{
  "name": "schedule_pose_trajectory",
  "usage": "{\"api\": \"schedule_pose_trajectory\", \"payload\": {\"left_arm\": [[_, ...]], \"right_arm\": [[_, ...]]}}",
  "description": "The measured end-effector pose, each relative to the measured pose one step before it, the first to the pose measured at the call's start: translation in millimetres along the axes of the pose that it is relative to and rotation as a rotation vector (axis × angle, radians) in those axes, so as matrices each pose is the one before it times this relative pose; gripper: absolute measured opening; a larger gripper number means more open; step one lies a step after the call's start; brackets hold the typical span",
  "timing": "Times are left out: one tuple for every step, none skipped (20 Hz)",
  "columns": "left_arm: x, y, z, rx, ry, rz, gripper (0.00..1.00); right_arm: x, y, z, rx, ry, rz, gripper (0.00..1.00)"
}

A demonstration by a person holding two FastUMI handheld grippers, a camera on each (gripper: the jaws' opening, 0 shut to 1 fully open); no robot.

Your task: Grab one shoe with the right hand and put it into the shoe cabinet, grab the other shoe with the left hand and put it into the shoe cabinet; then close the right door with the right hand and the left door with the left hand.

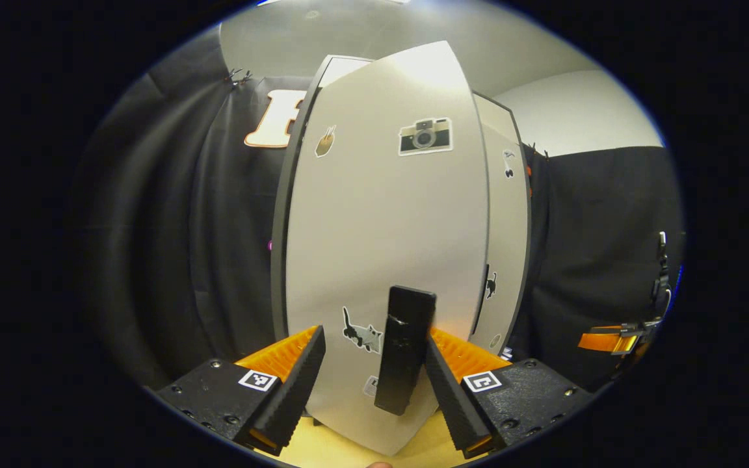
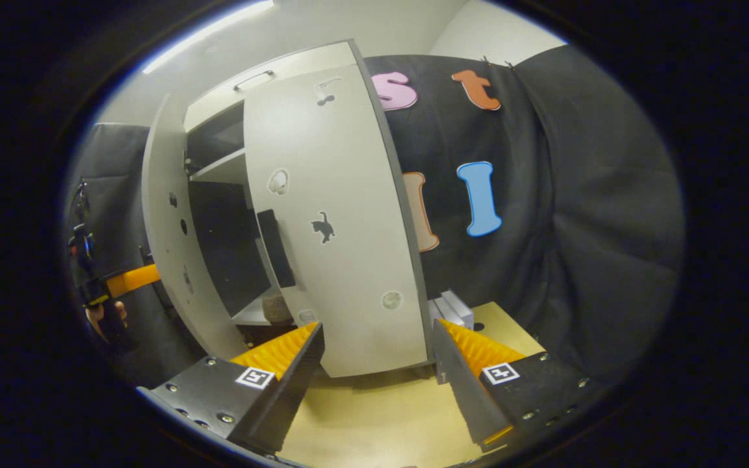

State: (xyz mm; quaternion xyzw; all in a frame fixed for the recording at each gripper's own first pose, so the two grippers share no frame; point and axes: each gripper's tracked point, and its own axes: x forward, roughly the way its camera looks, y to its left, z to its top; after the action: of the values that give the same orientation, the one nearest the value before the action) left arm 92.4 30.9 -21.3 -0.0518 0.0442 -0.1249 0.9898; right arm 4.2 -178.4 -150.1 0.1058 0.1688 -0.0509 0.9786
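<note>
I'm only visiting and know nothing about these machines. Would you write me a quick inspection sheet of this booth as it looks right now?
Surface: pale wooden floor board, bare near the jaws.
Job's things: shoe cabinet; right door nearly shut; left door partly open, its black handle between the left gripper's jaws; something pale on the bottom shelf, possibly a shoe.
Clutter: small grey block beside the cabinet.
Grippers: left gripper open around the handle; right gripper open, holding nothing.
Cables: nothing seen.
Surroundings: black cloth wall; stickers on the doors.

Left door (image 1: 381,247) stands ajar before the shoe cabinet (image 2: 218,169), right door (image 2: 335,234) beside it.
</note>
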Motion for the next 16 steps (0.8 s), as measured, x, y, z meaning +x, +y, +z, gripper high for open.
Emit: {"api": "schedule_pose_trajectory", "payload": {"left_arm": [[5.54, -1.14, 0.49, -0.00761, -0.00133, -0.00236, 0.89], [5.73, -4.43, -0.55, -0.0054, 0.00336, -0.01241, 0.94], [2.71, -2.84, 0.59, 0.00276, -0.00178, -0.0065, 0.93], [1.81, -5.55, -2.18, 0.01144, -0.00016, -0.00457, 0.93], [3.36, -2.78, 0.1, 0.01688, -0.00278, -0.00297, 0.92], [4.27, -1.56, 0.29, 0.01441, -0.00044, -0.00157, 0.94], [3.89, -2.32, 0.0, 0.01238, 0.00035, -0.00216, 0.93], [4.04, -2.98, 0.38, 0.0077, -0.00118, -0.0031, 0.93], [4.94, -2.1, 0.33, -0.00095, 0.00127, -0.00325, 0.93], [5.1, -1.25, -1.05, -0.00612, 0.00309, -0.00461, 0.93], [4.72, 0.08, -0.19, -0.00588, 0.0029, 0.00289, 0.93], [4.88, -1.56, -1.04, -0.0059, 0.0028, -0.00817, 0.94], [5.5, -3.42, -1.88, -0.01301, 0.0024, -0.01626, 0.96], [5.3, -3.01, -1.24, -0.01509, 0.00054, -0.01639, 0.99], [5.87, -2.72, -0.78, -0.00997, 0.00286, -0.01539, 1.0], [4.84, -1.33, -0.21, -0.01018, -0.00027, -0.00913, 1.0]], "right_arm": [[-3.04, -6.43, 0.24, 0.00001, -0.00123, -0.0151, 1.0], [-3.2, -6.33, 0.9, 0.00237, -0.0034, -0.0142, 0.96], [-3.48, -5.84, 1.54, 0.00466, -0.00511, -0.01364, 1.0], [-3.29, -5.18, 1.15, 0.00567, -0.00409, -0.01262, 1.0], [-2.79, -6.18, 0.9, 0.00414, -0.00344, -0.01241, 1.0], [-3.28, -6.59, 0.69, 0.00223, -0.00326, -0.01485, 1.0], [-2.83, -5.86, 0.14, 0.00145, -0.00267, -0.01247, 1.0], [-3.14, -5.92, -0.96, 0.00128, -0.00298, -0.01284, 1.0], [-2.35, -6.27, 0.13, 0.00022, -0.00103, -0.01266, 1.0], [-2.23, -6.63, 1.35, 0.00034, -0.00166, -0.01434, 1.0], [-1.92, -6.15, 1.71, 0.00203, -0.00369, -0.01426, 1.0], [-2.99, -5.46, 1.61, 0.00427, -0.00467, -0.01279, 1.0], [-1.89, -6.78, 1.43, 0.00596, -0.00436, -0.01144, 1.0], [-2.47, -5.77, 0.75, 0.00583, -0.00324, -0.01112, 1.0], [-2.39, -6.0, 1.08, 0.00351, -0.00434, -0.01118, 1.0], [-2.87, -5.11, 2.17, 0.00162, -0.00499, -0.01116, 1.0]]}}
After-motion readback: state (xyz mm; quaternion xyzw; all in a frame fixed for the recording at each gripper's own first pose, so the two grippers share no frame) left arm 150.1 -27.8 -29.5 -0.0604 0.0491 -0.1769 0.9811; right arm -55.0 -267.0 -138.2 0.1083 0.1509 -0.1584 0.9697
